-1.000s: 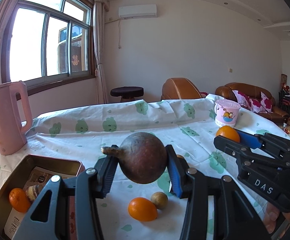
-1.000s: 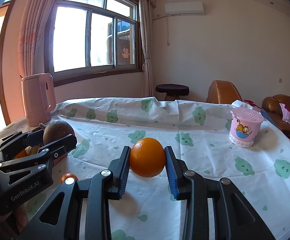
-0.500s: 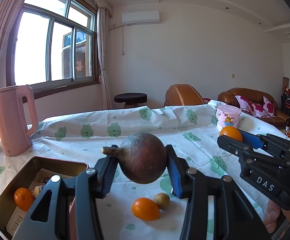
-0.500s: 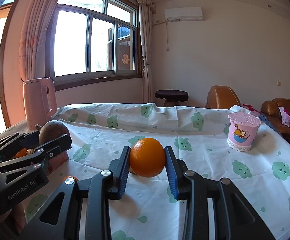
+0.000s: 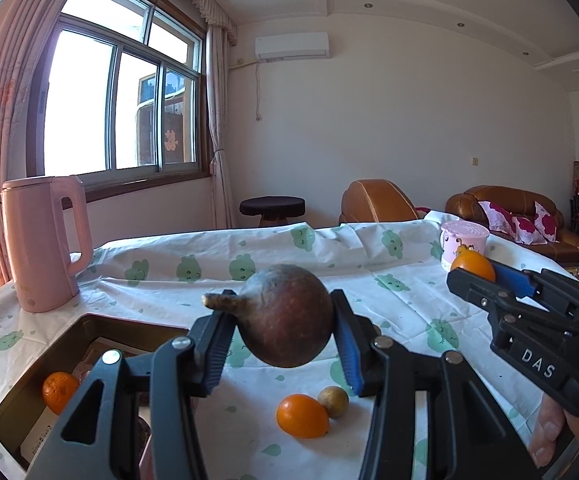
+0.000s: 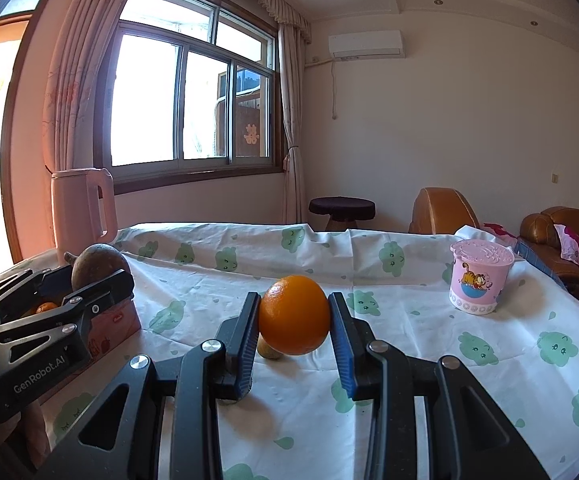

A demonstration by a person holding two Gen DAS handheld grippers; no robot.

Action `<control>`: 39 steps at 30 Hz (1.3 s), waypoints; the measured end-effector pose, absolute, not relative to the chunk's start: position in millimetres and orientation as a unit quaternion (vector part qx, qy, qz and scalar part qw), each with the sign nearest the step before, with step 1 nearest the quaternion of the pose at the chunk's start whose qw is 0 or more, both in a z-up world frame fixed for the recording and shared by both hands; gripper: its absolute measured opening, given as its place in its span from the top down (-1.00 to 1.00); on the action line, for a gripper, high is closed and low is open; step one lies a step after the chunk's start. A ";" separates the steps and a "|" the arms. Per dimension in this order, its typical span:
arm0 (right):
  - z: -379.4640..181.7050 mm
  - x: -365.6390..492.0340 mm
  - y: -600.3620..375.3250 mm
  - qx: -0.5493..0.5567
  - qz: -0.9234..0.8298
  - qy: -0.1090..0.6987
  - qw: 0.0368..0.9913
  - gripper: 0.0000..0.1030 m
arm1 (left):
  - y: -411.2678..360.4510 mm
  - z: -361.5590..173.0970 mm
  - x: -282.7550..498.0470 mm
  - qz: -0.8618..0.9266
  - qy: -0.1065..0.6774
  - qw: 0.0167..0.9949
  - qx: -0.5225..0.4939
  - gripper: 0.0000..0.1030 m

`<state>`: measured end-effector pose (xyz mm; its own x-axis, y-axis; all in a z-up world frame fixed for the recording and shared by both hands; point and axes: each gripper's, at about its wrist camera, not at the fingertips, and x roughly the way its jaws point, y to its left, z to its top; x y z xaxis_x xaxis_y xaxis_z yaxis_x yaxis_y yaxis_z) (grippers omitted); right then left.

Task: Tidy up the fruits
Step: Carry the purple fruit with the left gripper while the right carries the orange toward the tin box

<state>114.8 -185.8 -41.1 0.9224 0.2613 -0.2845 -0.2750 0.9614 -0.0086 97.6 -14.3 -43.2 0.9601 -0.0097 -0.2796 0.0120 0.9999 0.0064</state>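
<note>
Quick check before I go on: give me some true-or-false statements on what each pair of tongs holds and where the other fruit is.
1. The left tongs grip a brown fruit. True.
2. The right tongs are empty. False: they grip an orange.
3. The tin already holds a tangerine. True.
4. No fruit lies on the tablecloth. False: a small orange fruit and a small brown fruit lie there.
5. The pink cup lies tipped over. False: it stands upright.
</note>
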 end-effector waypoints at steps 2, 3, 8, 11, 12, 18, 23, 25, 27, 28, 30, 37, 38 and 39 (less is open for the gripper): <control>-41.0 114.5 -185.8 -0.024 0.136 0.141 0.980 0.30 | -13.7 -43.3 96.8 -0.005 0.142 0.990 0.004 0.05; -40.9 114.4 -185.8 -0.025 0.135 0.141 0.980 0.30 | -13.4 -43.3 96.1 -0.004 0.142 0.990 0.004 0.06; -40.9 112.5 -185.0 -0.027 0.133 0.137 0.981 0.30 | -11.2 -43.4 94.1 -0.006 0.144 0.990 0.001 0.06; -40.9 110.1 -182.3 -0.030 0.135 0.135 0.981 0.30 | -10.5 -43.2 93.2 -0.006 0.144 0.990 0.001 0.06; -40.9 109.6 -181.2 -0.031 0.136 0.135 0.981 0.30 | -10.4 -43.2 93.1 -0.006 0.144 0.989 0.001 0.05; -40.9 107.4 -175.1 -0.036 0.141 0.134 0.980 0.30 | -7.7 -43.6 88.7 -0.005 0.146 0.989 0.001 0.06; -40.8 104.6 -160.9 -0.044 0.158 0.136 0.977 0.30 | 0.5 -43.3 82.5 0.002 0.146 0.989 0.001 0.06; -41.0 104.3 -153.7 -0.047 0.166 0.138 0.975 0.30 | 5.9 -43.4 80.9 0.007 0.148 0.989 -0.003 0.06; -41.3 103.2 -145.8 -0.053 0.173 0.138 0.974 0.30 | 13.3 -43.8 78.3 0.013 0.151 0.988 -0.008 0.06; -41.6 102.7 -142.1 -0.055 0.177 0.138 0.973 0.30 | 16.9 -44.0 77.1 0.016 0.152 0.988 -0.010 0.06; -41.9 102.3 -134.2 -0.058 0.185 0.139 0.971 0.30 | 24.8 -44.4 74.8 0.021 0.152 0.988 -0.015 0.05; -44.2 100.3 -107.0 -0.074 0.211 0.141 0.965 0.30 | 47.3 -46.3 69.6 0.042 0.161 0.986 -0.027 0.05; -44.4 99.9 -103.4 -0.076 0.214 0.141 0.964 0.30 | 49.8 -46.6 68.2 0.043 0.162 0.985 -0.029 0.06; -44.6 99.2 -100.1 -0.078 0.217 0.141 0.963 0.30 | 52.3 -46.7 66.9 0.045 0.162 0.985 -0.030 0.06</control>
<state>99.2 -100.1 -44.6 0.8661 0.3959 -0.3051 -0.4397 0.8938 -0.0884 66.9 52.3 -46.7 0.9437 0.0796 -0.3212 -0.0989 0.9941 -0.0443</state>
